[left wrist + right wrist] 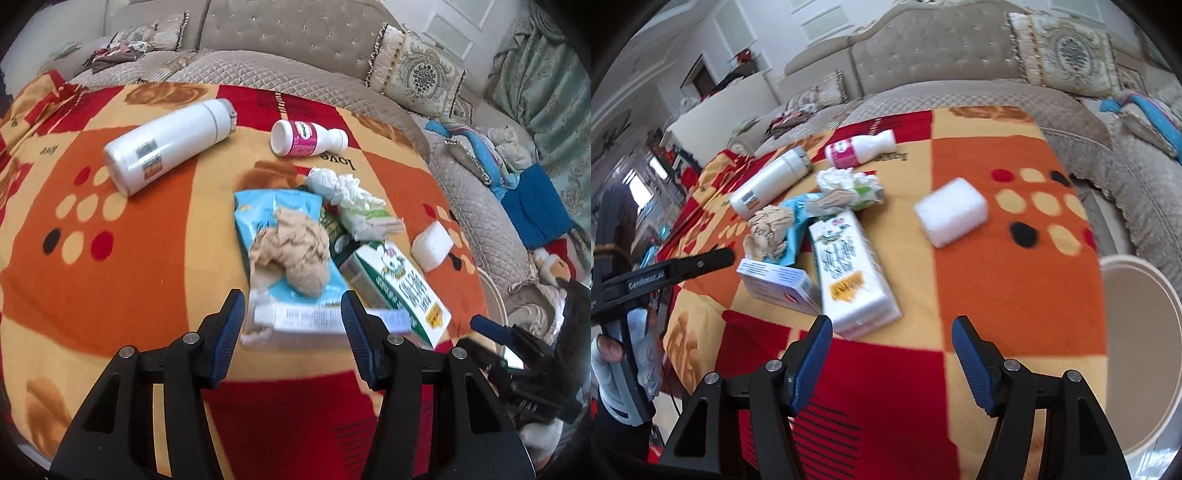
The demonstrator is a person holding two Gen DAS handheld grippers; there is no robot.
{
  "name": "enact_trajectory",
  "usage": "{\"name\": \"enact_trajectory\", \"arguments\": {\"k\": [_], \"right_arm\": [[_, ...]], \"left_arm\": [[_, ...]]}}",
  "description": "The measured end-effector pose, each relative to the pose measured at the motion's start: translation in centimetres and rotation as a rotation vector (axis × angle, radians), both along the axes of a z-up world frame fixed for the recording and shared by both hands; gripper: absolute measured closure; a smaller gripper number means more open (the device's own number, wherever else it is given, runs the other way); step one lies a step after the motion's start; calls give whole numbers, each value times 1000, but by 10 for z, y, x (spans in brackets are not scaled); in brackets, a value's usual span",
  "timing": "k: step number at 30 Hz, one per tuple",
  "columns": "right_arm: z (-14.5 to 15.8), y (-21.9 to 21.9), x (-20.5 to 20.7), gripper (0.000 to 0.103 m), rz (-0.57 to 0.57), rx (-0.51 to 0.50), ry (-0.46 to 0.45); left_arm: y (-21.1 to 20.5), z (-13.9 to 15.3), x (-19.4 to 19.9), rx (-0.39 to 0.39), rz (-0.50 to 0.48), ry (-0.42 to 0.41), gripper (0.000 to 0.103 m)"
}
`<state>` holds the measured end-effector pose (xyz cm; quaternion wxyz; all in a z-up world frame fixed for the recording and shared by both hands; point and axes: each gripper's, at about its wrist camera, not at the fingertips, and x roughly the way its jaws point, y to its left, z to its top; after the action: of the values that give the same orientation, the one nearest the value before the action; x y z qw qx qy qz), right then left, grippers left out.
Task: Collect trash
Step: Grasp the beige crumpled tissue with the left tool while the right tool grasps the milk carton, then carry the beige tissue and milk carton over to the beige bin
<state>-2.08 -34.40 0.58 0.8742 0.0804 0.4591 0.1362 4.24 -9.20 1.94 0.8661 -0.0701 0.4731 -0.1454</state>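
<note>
Fleecy patterned blanket [110, 266]: crumpled tan paper wad [291, 251] on glossy blue wrapper [258, 210], foam block [951, 216] nearby, probably styrofoam. Left gripper [293, 314] & right gripper [892, 338] spread, holding nothing.

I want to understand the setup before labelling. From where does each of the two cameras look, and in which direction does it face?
Left wrist: sits on the left gripper, faces forward and down over the blanket toward the sofa; own two open fingers show, the right gripper at the right edge.
Right wrist: sits on the right gripper, same slant; open fingers, bin on the right, the left gripper and a gloved hand on the left.
Shared: white flask, pink-labelled bottle, green carton, white block.
</note>
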Motion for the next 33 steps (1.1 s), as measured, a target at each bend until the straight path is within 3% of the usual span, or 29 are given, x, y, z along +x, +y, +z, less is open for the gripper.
{"name": "enact_trajectory", "arguments": {"k": [6, 11, 23, 24, 25, 26, 29, 33], "right_arm": [[-6, 25, 16, 38, 93, -53, 24], [-21, 39, 38, 38, 145, -157, 67], [-36, 54, 88, 38, 162, -138, 75], [-36, 54, 89, 38, 156, -130, 72], [-35, 53, 87, 46, 148, -125, 54], [-35, 53, 86, 49, 144, -125, 47], [-33, 47, 75, 49, 135, -101, 42], [-22, 32, 56, 49, 106, -67, 9]], "left_arm": [[-6, -9, 23, 10, 8, 20, 50], [-7, -10, 34, 9, 5, 21, 50], [-15, -20, 52, 15, -8, 42, 51], [-16, -20, 52, 21, -11, 37, 53], [-18, -20, 52, 30, -14, 29, 56], [-19, -21, 51, 41, -18, 27, 66], [-20, -20, 47, 46, -19, 13, 77], [-17, -3, 33, 18, -32, -31, 80]]}}
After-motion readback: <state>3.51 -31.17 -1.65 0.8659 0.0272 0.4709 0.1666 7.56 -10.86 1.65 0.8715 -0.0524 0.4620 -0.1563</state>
